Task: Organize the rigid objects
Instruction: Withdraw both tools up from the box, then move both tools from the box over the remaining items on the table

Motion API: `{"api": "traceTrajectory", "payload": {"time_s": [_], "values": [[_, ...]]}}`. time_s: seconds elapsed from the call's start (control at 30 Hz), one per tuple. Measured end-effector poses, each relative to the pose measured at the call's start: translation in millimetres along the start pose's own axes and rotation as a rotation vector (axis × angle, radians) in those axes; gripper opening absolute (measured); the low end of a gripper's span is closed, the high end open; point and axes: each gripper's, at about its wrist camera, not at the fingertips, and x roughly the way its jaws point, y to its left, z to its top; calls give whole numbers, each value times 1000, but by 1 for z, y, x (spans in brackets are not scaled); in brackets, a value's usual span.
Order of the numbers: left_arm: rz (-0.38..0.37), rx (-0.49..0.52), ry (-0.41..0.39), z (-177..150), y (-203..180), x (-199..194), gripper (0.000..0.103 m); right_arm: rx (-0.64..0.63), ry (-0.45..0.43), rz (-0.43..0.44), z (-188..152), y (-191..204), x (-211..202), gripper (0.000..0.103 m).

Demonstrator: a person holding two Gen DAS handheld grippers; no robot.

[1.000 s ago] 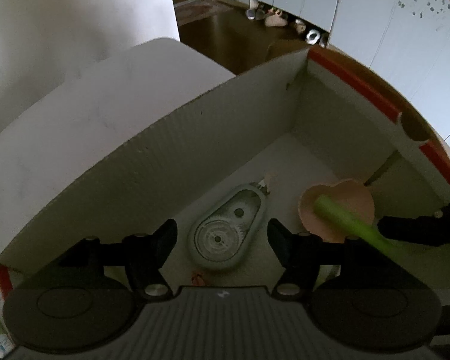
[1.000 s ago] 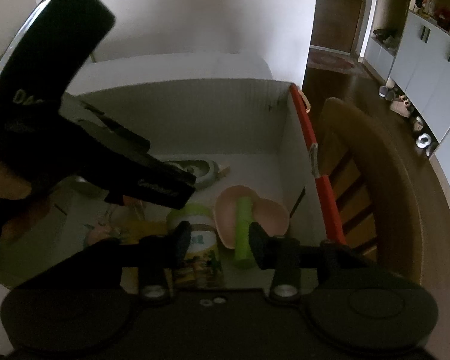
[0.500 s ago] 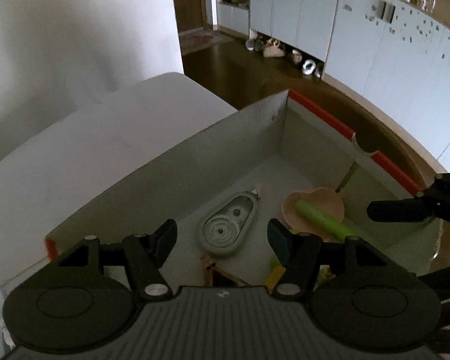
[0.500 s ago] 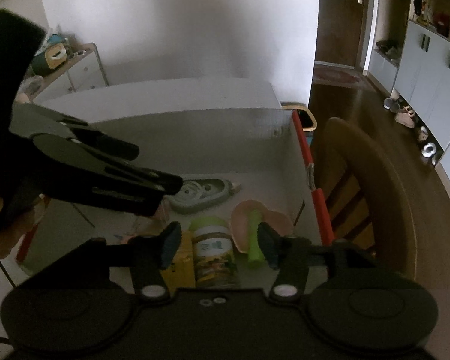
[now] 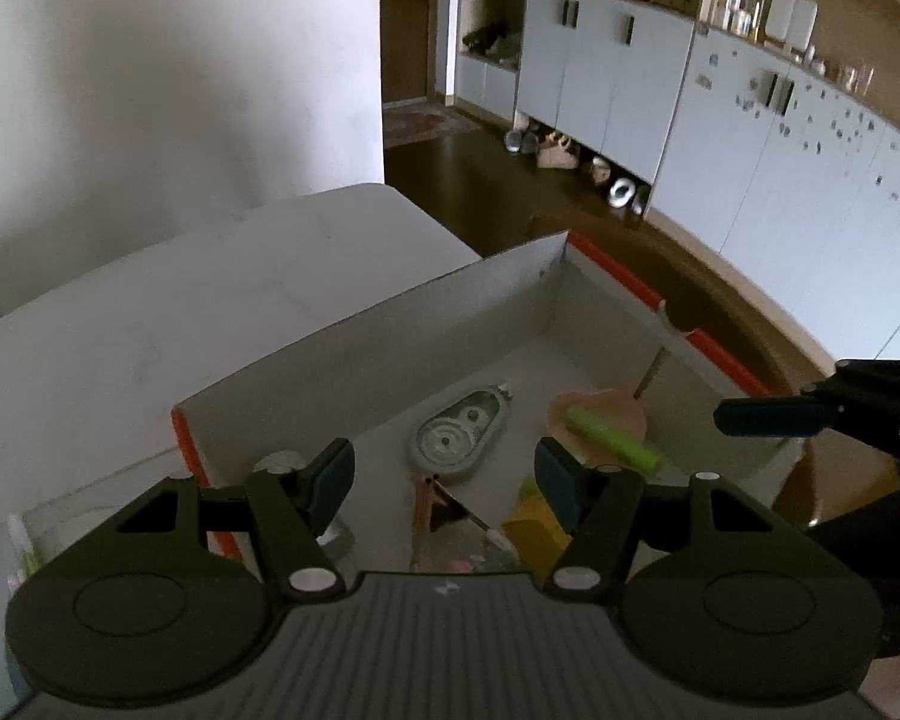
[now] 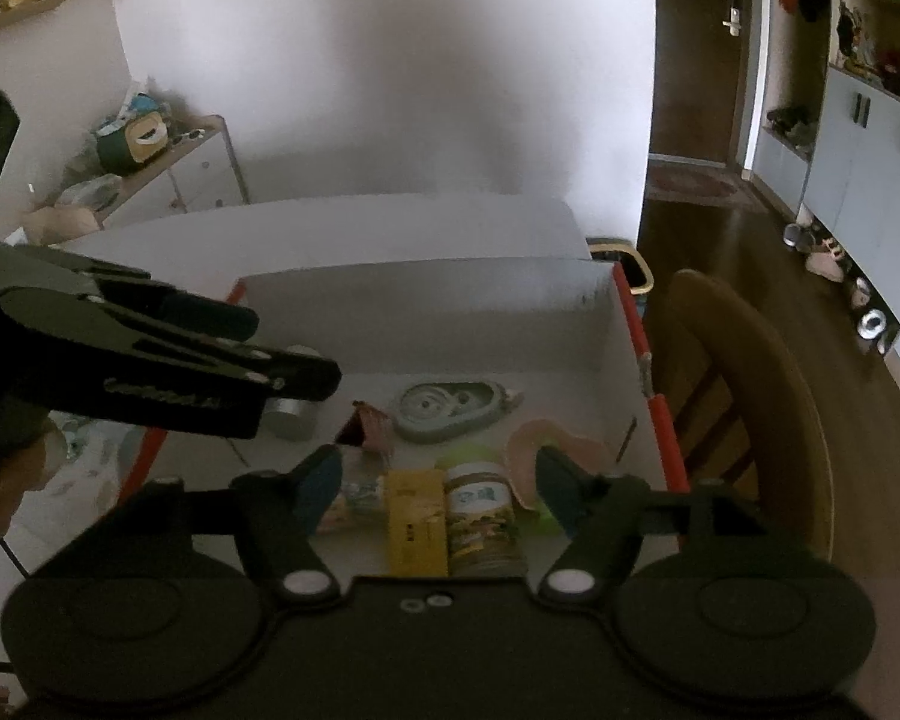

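Observation:
A grey cardboard box [image 5: 390, 330] with an orange rim stands on the white table. In it lie a grey correction-tape dispenser [image 5: 456, 438], a pink heart-shaped dish [image 5: 621, 405] with a green stick [image 5: 612, 441] across it, a yellow packet [image 6: 417, 525], a green-lidded jar [image 6: 483, 510] and a small silver can [image 6: 291, 417]. My left gripper [image 5: 444, 480] hovers open above the box's near end, with nothing between its fingers. My right gripper [image 6: 437, 483] hangs above the packet and jar, its jaws opening and gripping nothing. Each gripper shows at the other view's edge.
A wooden chair [image 6: 750, 390] stands close against the box's right side. The white table [image 5: 180, 312] stretches beyond the box to the left. A low cabinet [image 6: 198, 180] with clutter sits by the far wall. Dark floor and pale cupboards [image 5: 720, 138] lie to the right.
Both grippers have risen and drawn back from the box, so more of it shows. The right jaws have widened. The green stick stays lying on the pink dish.

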Motion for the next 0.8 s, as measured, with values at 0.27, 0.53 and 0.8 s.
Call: {"api": "traceTrajectory", "payload": {"time_s": [0.27,0.53,0.8], "values": [[-6,-32,-42,-15,5,-32,66,10,-25,21,0,9,-12,81],[-7,-76,-96,-35,17,-64,76,3,-80,53,-6,23,-28,88],[0,-135,-135,-58,42,-95,76,-5,-138,90,-6,48,-42,101]]}}
